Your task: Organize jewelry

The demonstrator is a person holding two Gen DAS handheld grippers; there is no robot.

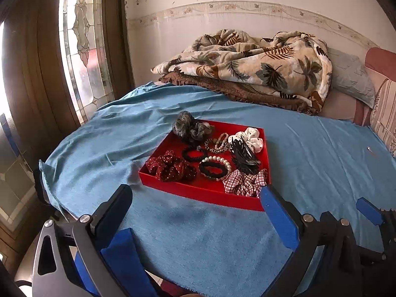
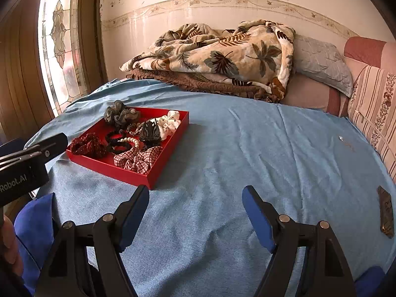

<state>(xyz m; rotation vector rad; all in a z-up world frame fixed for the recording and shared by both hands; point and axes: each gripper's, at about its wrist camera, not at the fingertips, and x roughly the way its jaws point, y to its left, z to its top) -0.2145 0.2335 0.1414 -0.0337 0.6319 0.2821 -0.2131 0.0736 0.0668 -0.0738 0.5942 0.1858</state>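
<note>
Black left claw (image 2: 37,158) body printed "Robot.AI", first letters cut off.

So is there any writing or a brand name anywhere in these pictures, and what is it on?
"Robot.AI": white letters on the black body of the left tool, at the left edge of the right wrist view; the start is cut off by the frame.
Nothing else: the red cardboard tray and the leaf-print blanket show no writing.

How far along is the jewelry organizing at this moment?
Mostly done, it seems: scrunchies, bead bracelets and a black hair claw already lie in the shallow red tray on the blue bedspread. Nothing is in hand: left gripper and right gripper are open and empty. One small shiny item remains outside.
</note>
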